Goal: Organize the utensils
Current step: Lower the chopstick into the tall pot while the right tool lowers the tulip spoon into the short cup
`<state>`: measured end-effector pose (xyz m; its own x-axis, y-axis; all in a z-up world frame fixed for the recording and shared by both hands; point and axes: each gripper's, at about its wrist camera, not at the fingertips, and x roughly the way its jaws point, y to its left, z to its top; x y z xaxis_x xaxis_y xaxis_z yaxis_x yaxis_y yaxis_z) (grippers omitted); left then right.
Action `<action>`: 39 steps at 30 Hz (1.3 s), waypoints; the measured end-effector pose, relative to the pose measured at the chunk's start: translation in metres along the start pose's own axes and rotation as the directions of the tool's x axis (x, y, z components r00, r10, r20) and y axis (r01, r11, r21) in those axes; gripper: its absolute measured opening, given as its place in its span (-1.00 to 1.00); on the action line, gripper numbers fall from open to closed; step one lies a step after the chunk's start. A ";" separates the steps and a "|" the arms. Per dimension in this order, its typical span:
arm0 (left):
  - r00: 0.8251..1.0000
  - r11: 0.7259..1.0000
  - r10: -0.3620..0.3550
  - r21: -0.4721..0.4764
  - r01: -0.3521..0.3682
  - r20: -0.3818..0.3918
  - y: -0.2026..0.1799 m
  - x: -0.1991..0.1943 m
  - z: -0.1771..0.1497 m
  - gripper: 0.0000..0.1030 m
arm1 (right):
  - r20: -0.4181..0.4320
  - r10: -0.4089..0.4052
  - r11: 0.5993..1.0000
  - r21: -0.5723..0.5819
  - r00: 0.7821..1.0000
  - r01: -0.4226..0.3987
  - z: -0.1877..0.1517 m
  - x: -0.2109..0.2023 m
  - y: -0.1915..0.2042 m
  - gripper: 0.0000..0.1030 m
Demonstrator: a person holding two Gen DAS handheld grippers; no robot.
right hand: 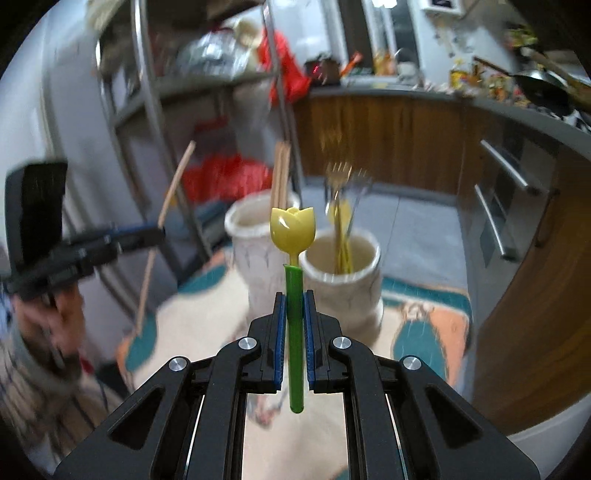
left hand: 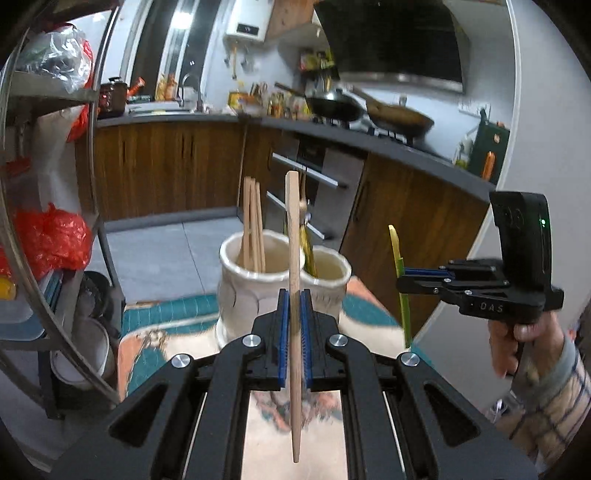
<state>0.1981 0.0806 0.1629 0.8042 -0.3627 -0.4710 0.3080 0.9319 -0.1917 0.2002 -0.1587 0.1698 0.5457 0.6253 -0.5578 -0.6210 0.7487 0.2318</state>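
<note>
Chopstick (left hand: 294, 317) and tulip-topped utensil (right hand: 295, 295) both held upright above the table, short of the twin ceramic holder (left hand: 258, 291).

Left gripper (left hand: 294, 325) pinches the chopstick, right gripper (right hand: 294, 325) the green stem — I'd lower each straight down: wood beside the chopsticks (left hand: 253, 221), tulip beside the forks (right hand: 341, 206).

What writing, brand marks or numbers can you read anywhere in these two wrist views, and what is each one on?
"DAS": faint raised letters on the black body of the right gripper, seen from the left wrist view.
White wall-mounted appliance with a dark display panel: marks too small to read.
Colourful bottles and packets on the grey kitchen counter: labels blurred, unreadable.
Cream ceramic two-cup utensil holder: no readable text.
</note>
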 end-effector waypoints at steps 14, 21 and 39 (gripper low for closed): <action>0.967 0.996 0.063 -0.070 -0.047 0.245 0.002 0.017 0.036 -0.89 | 0.226 -0.077 0.993 0.108 0.971 0.053 0.014 0.015 -0.022 -0.80; 0.934 0.988 0.071 -0.155 -0.016 0.351 0.021 0.026 0.052 -0.89 | 0.307 -0.098 0.993 0.094 0.947 0.073 0.032 0.025 -0.019 -0.80; 0.923 0.988 0.120 -0.136 -0.074 0.366 0.027 0.075 0.034 -0.89 | 0.290 -0.170 0.985 0.048 0.942 0.163 0.023 0.072 -0.019 -0.80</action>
<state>0.2846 0.0793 0.1519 0.9651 -0.2195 -0.1428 0.1751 0.9463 -0.2718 0.2645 -0.1231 0.1433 0.7825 0.5256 -0.3338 -0.4959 0.8503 0.1763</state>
